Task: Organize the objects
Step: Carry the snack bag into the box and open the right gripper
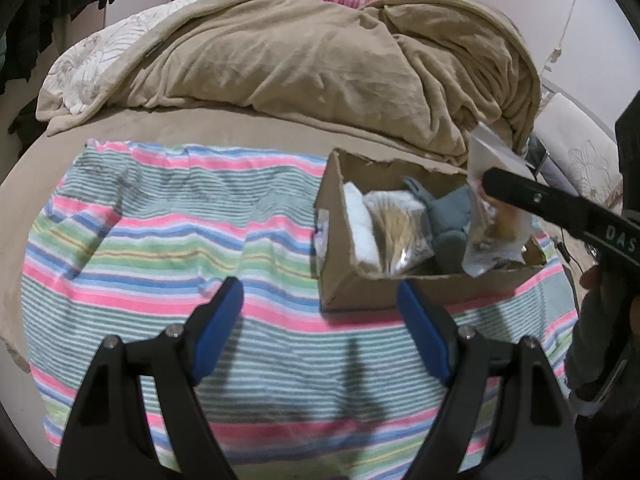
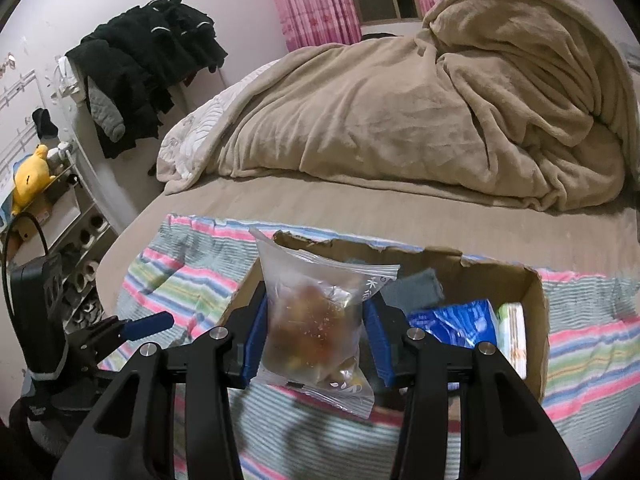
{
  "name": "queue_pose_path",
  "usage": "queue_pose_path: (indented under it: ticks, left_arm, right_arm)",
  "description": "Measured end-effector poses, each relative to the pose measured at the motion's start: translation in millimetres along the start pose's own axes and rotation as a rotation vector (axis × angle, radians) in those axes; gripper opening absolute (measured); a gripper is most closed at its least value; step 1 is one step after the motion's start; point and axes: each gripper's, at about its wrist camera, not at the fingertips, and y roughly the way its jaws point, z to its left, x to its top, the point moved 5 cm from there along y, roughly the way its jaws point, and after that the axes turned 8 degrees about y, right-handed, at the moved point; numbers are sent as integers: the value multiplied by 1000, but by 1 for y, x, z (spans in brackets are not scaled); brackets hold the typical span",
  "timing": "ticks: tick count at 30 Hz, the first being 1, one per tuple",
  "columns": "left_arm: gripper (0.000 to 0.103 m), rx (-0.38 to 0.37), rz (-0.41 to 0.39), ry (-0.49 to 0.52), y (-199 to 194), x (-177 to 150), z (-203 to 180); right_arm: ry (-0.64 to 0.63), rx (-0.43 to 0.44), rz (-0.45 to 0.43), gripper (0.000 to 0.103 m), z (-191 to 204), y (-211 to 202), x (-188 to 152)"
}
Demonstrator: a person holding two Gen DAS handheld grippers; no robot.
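Right tongs (image 2: 316,334) pinch the zip bag (image 2: 316,320) by its sides above the cardboard box (image 2: 532,304) on the bed, ready to drop it in, while left tongs (image 1: 320,320) hang wide and empty over the striped towel (image 1: 160,240).

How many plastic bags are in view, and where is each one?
3. One zip bag is held in the right claw over the box; a clear bag and a blue bag lie inside the box. More may be hidden underneath.
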Motion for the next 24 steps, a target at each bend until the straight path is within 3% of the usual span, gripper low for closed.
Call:
queue_pose_path:
  ticks: [13,24]
  left_arm:
    - [81,-10,0,-23,12,5,10]
    - [81,-10,9,-34,9,0,11]
  right_arm:
    - [5,-34,53,47,-3,42,-15]
    - [14,-74,77,48,-1,45,-39]
